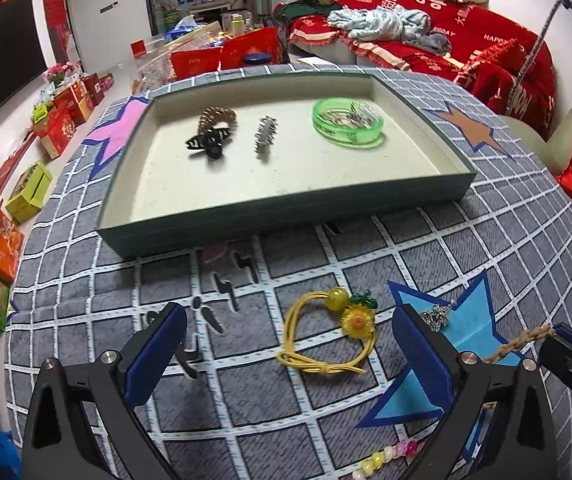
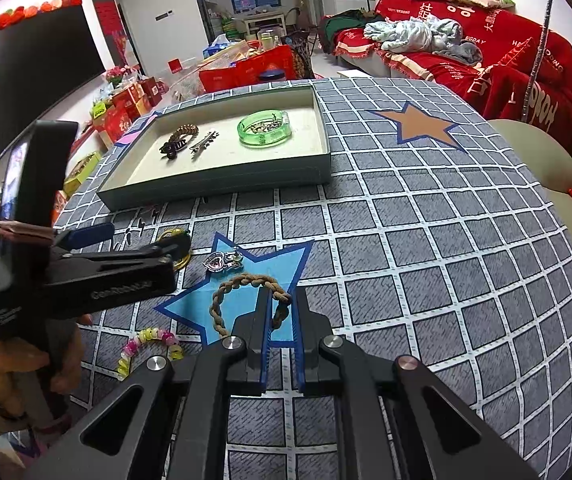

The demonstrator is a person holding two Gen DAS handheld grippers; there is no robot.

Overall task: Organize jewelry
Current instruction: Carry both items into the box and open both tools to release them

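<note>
My left gripper (image 1: 292, 344) stands wide open just above the cloth, and a yellow hair tie (image 1: 326, 336) with a sunflower charm lies between its blue pads, untouched. In the right wrist view the left gripper (image 2: 142, 240) is at the left, held by a hand. My right gripper (image 2: 282, 298) is shut on a brown braided bracelet (image 2: 242, 280) over a light blue star. Beyond both grippers a shallow tray (image 1: 286, 208) holds a black claw clip (image 1: 208, 142), a silver clip (image 1: 264, 134) and a green bangle (image 1: 348, 122).
A silver heart pendant (image 2: 222, 260) lies on the blue star beside the braided bracelet. A pastel beaded bracelet (image 2: 146, 344) rests near the table's front edge. The grey checked cloth (image 2: 426, 260) is bare to the right. A red-covered sofa (image 1: 466, 40) stands behind the table.
</note>
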